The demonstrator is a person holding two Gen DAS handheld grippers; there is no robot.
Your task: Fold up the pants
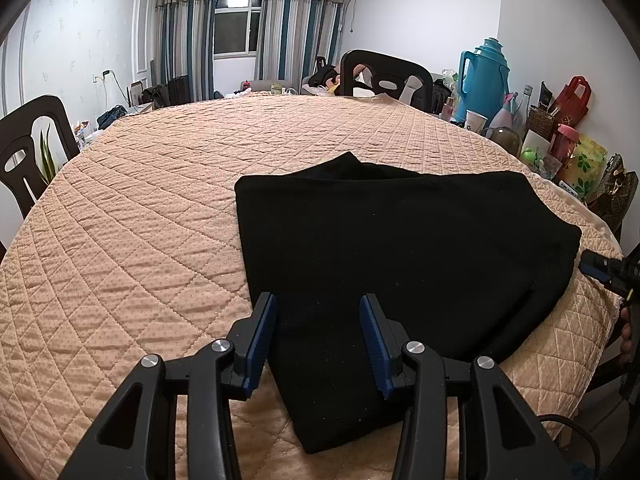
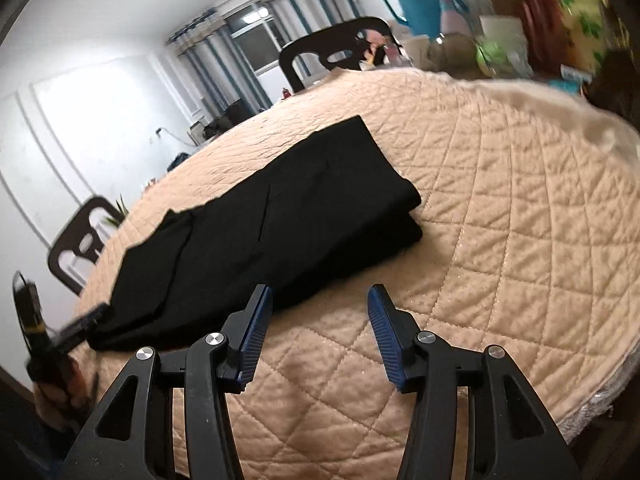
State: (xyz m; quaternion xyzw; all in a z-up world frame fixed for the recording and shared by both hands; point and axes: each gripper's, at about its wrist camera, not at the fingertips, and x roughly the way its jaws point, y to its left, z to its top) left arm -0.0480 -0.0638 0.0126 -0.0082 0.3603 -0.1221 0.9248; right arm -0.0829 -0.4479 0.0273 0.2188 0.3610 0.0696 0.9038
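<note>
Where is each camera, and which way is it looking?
Left wrist: sits on the left gripper, low over the near table edge, looking across the black pants toward the window; its own open fingers show, and the other gripper at the right edge.
Right wrist: sits on the right gripper, tilted, looking over the quilted cover; its open fingers show, and the left gripper at the left edge.
Shared: pants, cover, blue jug, chair, window.
</note>
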